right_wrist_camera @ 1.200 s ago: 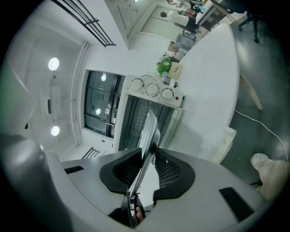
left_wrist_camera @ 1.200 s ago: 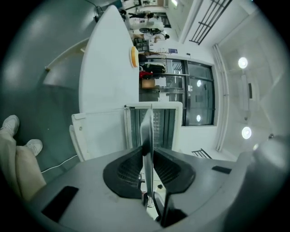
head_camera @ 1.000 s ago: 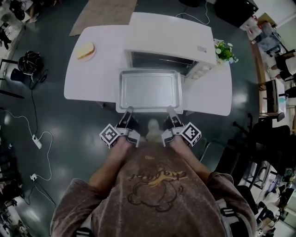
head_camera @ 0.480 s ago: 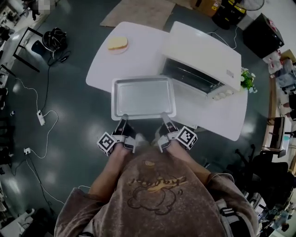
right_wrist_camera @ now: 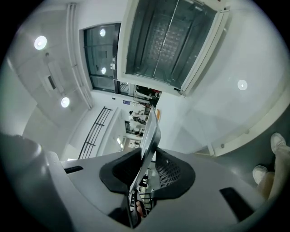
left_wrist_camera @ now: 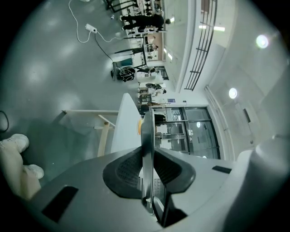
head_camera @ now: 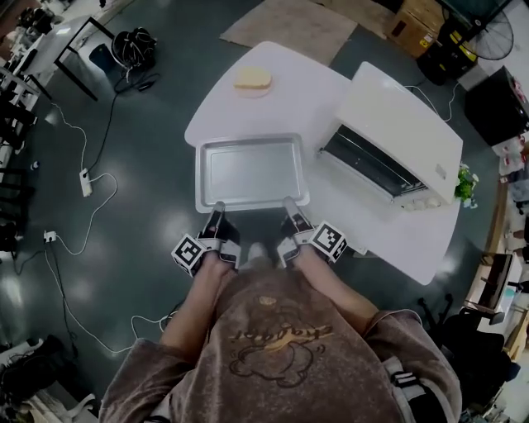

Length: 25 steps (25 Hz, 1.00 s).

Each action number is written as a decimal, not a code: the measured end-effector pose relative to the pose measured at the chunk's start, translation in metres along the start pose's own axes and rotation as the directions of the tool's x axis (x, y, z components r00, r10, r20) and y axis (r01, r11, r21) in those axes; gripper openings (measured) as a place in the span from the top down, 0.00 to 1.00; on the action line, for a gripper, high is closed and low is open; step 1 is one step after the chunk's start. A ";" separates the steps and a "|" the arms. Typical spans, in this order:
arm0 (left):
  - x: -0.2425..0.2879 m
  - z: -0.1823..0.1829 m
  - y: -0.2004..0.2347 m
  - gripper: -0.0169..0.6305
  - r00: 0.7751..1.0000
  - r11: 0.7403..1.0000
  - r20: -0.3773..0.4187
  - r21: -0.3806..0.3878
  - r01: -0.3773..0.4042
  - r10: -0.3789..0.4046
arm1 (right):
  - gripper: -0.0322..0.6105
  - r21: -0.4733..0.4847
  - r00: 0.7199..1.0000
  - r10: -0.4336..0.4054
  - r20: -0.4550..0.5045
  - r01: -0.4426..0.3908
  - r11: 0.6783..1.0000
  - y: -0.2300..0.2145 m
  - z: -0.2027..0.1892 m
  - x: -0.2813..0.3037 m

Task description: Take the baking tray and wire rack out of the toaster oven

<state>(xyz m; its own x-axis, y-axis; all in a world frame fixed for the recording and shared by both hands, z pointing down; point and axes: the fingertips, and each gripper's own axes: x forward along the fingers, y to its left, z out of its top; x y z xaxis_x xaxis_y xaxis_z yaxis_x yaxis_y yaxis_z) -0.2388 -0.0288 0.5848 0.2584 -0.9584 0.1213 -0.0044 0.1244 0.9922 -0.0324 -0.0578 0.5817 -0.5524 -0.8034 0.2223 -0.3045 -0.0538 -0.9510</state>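
The silver baking tray (head_camera: 250, 172) is held level in front of me, over the near left part of the white table (head_camera: 281, 91). My left gripper (head_camera: 216, 208) is shut on the tray's near rim at the left, and my right gripper (head_camera: 289, 203) is shut on the same rim at the right. In the left gripper view the tray (left_wrist_camera: 147, 131) shows edge-on between the pads of that gripper (left_wrist_camera: 147, 167). The right gripper view shows the tray (right_wrist_camera: 151, 131) likewise clamped in its gripper (right_wrist_camera: 147, 170). The white toaster oven (head_camera: 397, 140) stands to the right with its door open. Wire rack bars (right_wrist_camera: 167, 31) show inside it.
A slice of bread on a plate (head_camera: 252, 80) lies at the table's far left. A small plant (head_camera: 467, 183) stands beyond the oven. Cables and a power strip (head_camera: 85, 180) lie on the dark floor at the left, and a cardboard sheet (head_camera: 289, 25) lies behind the table.
Both grippers have carried the tray leftwards, away from the oven's open front. The oven now lies to the tray's right instead of straight behind it.
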 end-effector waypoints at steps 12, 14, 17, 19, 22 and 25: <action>0.073 0.033 0.027 0.87 0.998 0.998 -0.033 0.006 -0.061 0.062 | 0.81 0.024 0.998 -0.064 0.003 0.064 0.998 -0.028 0.024 0.070; 0.083 0.035 0.033 0.87 0.996 0.997 -0.029 0.009 -0.078 0.079 | 0.81 0.036 0.997 -0.079 0.003 0.079 0.996 -0.036 0.028 0.077; 0.095 0.035 0.041 0.87 0.995 0.995 -0.018 0.003 -0.097 0.097 | 0.81 0.048 0.995 -0.102 0.006 0.101 0.994 -0.046 0.034 0.083; 0.102 0.034 0.044 0.87 0.994 0.994 -0.016 -0.008 -0.107 0.107 | 0.81 0.056 0.993 -0.114 0.012 0.113 0.992 -0.051 0.039 0.088; 0.109 0.035 0.050 0.87 0.992 0.992 -0.006 -0.029 -0.126 0.126 | 0.81 0.070 0.991 -0.133 0.012 0.132 0.989 -0.056 0.044 0.095; 0.115 0.035 0.056 0.87 0.990 0.989 0.004 -0.044 -0.141 0.141 | 0.81 0.083 0.989 -0.151 0.006 0.150 0.985 -0.062 0.047 0.100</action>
<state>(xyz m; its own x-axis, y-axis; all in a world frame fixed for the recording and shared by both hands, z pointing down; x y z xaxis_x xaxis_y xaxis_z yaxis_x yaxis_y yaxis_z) -0.2430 -0.1407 0.6548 0.2514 -0.9323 0.2601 0.0014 0.2691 0.9631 -0.0329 -0.1629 0.6527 -0.4955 -0.7896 0.3621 -0.3185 -0.2226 -0.9214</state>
